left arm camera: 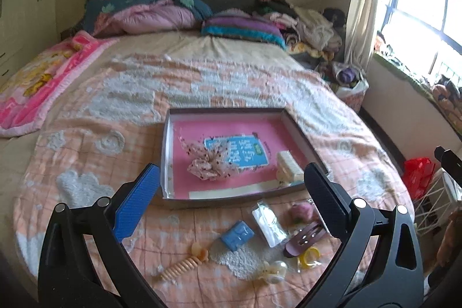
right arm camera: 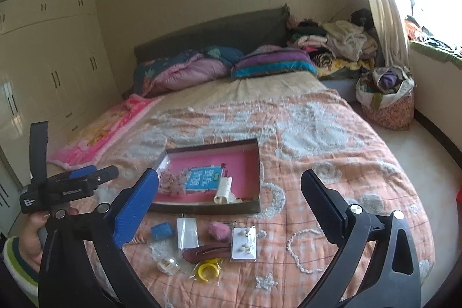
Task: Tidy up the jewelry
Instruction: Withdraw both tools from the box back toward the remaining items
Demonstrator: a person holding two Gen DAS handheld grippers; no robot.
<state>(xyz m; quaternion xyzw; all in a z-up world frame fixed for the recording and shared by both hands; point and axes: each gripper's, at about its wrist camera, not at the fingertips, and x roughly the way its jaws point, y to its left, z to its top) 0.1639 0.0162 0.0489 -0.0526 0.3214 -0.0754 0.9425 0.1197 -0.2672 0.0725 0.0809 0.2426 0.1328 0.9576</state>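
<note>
Hovering: both tools above the near end of the bed [left arm camera: 202,82], each empty
Left tool [left arm camera: 231,186]: fingers spread wide, pinching nothing
Right tool [right arm camera: 229,192]: fingers spread wide, pinching nothing; left tool visible at its far left, held in a hand [right arm camera: 31,233]
Box [left arm camera: 297,132]: shallow, pink-lined, lying on the quilt just ahead of the left tool's fingertips
Box contents: pink dotted scrunchie [left arm camera: 212,163] near the middle; cream hair claw [left arm camera: 288,168] in the near right corner
Blue pad [left arm camera: 236,235]: on the quilt between the left tool's fingers, short of the box
Clear packet [left arm camera: 267,221]: just right of the blue pad
Pink fluffy piece [left arm camera: 299,211]: beside the right finger of the left tool
Brown hair clip [left arm camera: 303,238]: below the pink piece, touching the yellow ring [left arm camera: 309,256]
Orange spiral clip [left arm camera: 184,263]: nearest the left tool, left of centre
Earring card [right arm camera: 245,243]: between the right tool's fingers
Bead necklace [right arm camera: 300,253]: looped under the right tool's right finger
</note>
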